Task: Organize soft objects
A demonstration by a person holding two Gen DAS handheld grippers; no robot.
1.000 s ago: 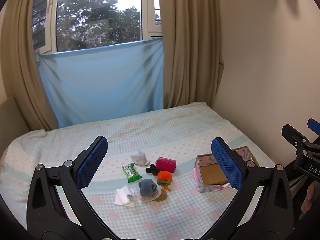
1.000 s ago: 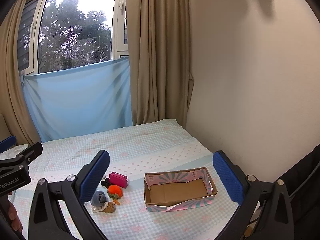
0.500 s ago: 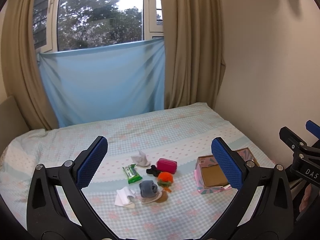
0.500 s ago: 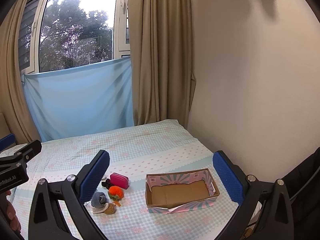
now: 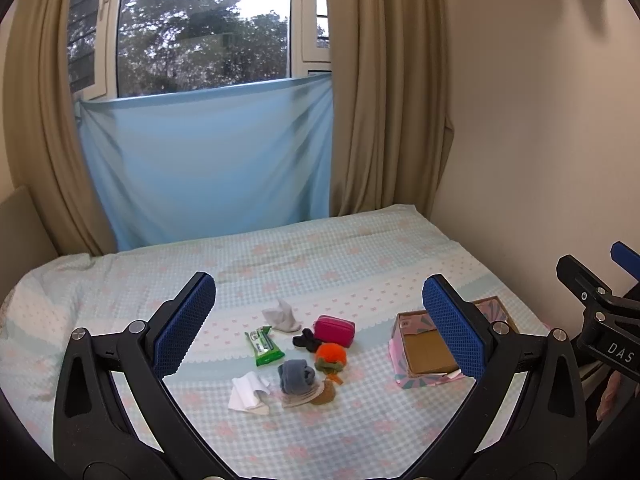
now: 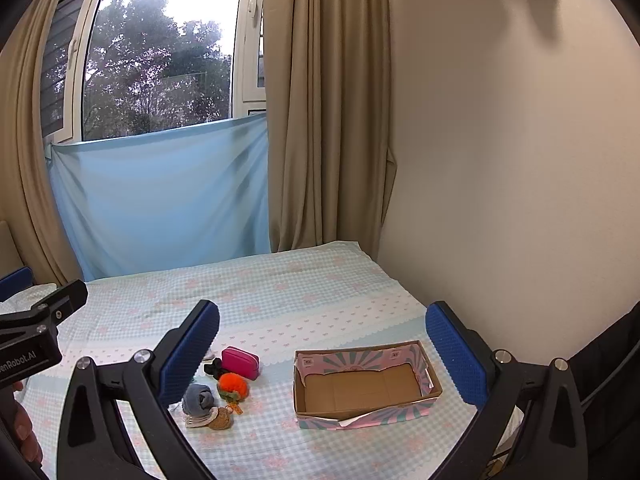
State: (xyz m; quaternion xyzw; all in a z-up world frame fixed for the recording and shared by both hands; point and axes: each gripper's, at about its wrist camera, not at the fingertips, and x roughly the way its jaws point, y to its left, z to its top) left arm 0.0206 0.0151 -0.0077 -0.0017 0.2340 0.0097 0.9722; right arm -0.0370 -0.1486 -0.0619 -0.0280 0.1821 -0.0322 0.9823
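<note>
Small soft objects lie in a cluster on the bed: a pink pouch (image 5: 334, 330) (image 6: 240, 362), an orange plush (image 5: 330, 357) (image 6: 233, 385), a rolled grey sock (image 5: 296, 376) (image 6: 198, 398), a black hair tie (image 5: 305, 338), a green wipes packet (image 5: 264, 345), a white cloth (image 5: 248, 396) and a grey-white cloth (image 5: 281, 315). An empty pink cardboard box (image 6: 364, 385) (image 5: 426, 354) stands to their right. My left gripper (image 5: 318, 330) and right gripper (image 6: 322, 354) are both open, empty and held well above the bed.
The bed (image 5: 320, 256) has a light blue checked sheet and runs along a cream wall (image 6: 500, 160) on the right. A blue cloth (image 5: 208, 160) and beige curtains (image 5: 384, 100) hang at the window behind. A brown plush piece (image 6: 221, 420) lies by the sock.
Both views have shifted slightly; the objects and box sit marginally higher in frame. Nothing on the bed has moved and both grippers stay open.
</note>
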